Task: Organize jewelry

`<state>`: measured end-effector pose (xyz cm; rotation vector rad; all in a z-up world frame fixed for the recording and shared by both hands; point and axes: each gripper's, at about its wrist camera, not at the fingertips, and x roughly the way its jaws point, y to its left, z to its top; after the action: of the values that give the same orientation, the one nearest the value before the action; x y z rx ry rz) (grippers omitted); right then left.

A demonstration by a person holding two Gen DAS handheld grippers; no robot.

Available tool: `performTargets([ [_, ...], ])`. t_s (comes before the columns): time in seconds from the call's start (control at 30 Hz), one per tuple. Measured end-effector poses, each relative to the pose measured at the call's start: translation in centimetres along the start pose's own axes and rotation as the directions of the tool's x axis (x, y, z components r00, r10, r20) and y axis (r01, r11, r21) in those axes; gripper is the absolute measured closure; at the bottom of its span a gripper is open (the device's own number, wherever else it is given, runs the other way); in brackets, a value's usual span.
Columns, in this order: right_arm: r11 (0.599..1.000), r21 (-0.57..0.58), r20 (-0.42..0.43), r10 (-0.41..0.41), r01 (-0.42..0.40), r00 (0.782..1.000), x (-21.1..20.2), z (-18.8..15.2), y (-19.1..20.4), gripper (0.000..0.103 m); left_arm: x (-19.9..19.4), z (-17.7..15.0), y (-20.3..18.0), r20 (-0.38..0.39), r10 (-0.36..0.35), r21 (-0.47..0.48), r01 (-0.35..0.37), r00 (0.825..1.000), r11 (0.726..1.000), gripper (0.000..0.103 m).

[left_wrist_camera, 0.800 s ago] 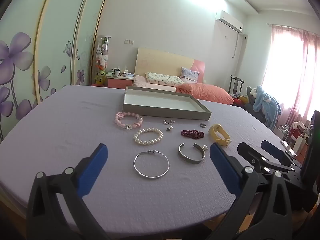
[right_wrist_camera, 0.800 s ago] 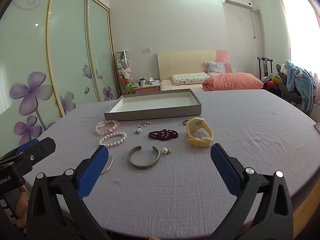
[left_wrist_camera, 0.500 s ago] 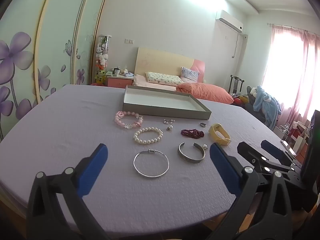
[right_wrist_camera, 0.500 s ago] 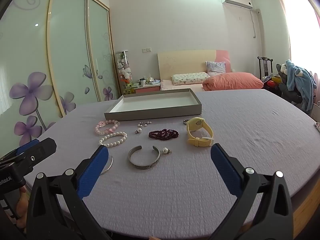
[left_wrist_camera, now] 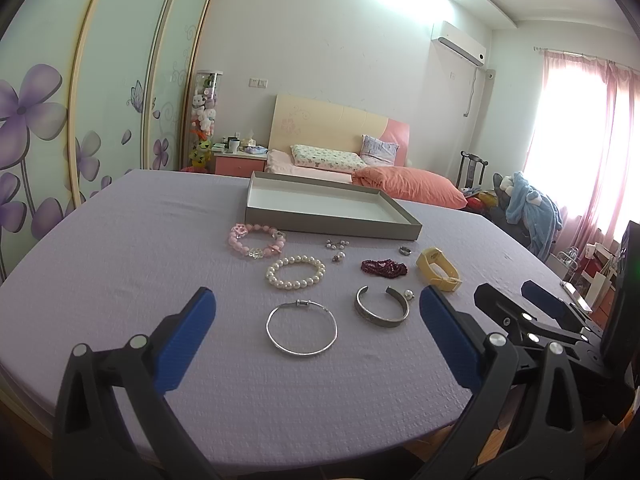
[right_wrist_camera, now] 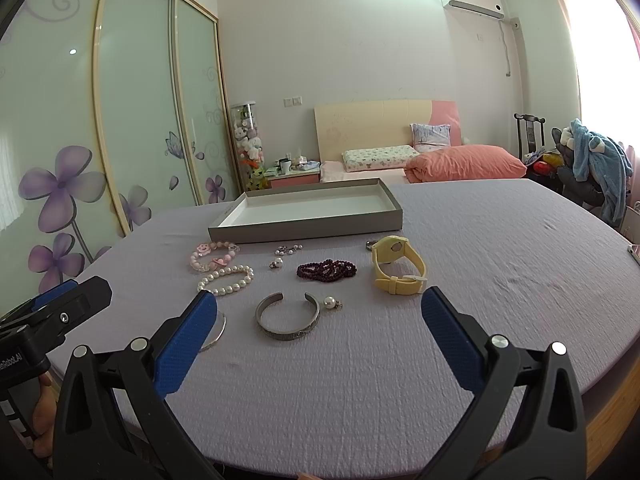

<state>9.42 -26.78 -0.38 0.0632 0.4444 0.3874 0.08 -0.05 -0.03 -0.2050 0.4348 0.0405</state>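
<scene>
Nothing has moved since the earlier frames: both grippers hover where they were, and every piece of jewelry lies in its old place. The left gripper (left_wrist_camera: 316, 328) has its blue pads spread wide with nothing between them, low over the near edge of the table (left_wrist_camera: 120, 240), which is draped in a lavender textured cloth. The right gripper (right_wrist_camera: 320, 328) is likewise spread wide and empty, just to the right of the left one.

On the cloth, a shallow grey tray (left_wrist_camera: 320, 224) with a white floor sits toward the far side. In front of it lie a pink bead bracelet (left_wrist_camera: 257, 241), a white pearl bracelet (left_wrist_camera: 295, 273), a thin silver bangle (left_wrist_camera: 301, 327), a silver cuff (left_wrist_camera: 382, 312) with a loose pearl earring (right_wrist_camera: 332, 303) just beside it, a dark red bead strand (left_wrist_camera: 384, 268), a yellow watch (left_wrist_camera: 438, 269), a small ring (left_wrist_camera: 405, 250) and a few small earrings (left_wrist_camera: 337, 245). All rest apart from the tray.

Behind the table stands a bed (left_wrist_camera: 360, 164) with a peach duvet, a floral sliding wardrobe (right_wrist_camera: 120, 120) at the left, an air conditioner (right_wrist_camera: 471, 0) on the wall, and pink curtains (left_wrist_camera: 580, 140) at a bright window.
</scene>
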Motion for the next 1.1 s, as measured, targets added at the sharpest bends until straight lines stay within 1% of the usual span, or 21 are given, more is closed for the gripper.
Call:
performTargets([
  [0.77,1.000,0.002,0.004,0.001,-0.001,1.000,0.00,0.07,0.04,0.001,0.08,0.18,-0.57,0.002,0.001,0.000,-0.001,1.000,1.000,0.002],
  [0.8,1.000,0.002,0.004,0.001,-0.001,1.000,-0.01,0.06,0.04,0.001,-0.09,-0.45,0.02,0.000,-0.002,-0.001,0.002,1.000,1.000,0.002],
  [1.1,1.000,0.003,0.005,0.001,-0.001,1.000,-0.03,0.19,0.05,0.001,-0.06,-0.66,-0.07,0.001,-0.002,-0.001,0.002,1.000,1.000,0.002],
])
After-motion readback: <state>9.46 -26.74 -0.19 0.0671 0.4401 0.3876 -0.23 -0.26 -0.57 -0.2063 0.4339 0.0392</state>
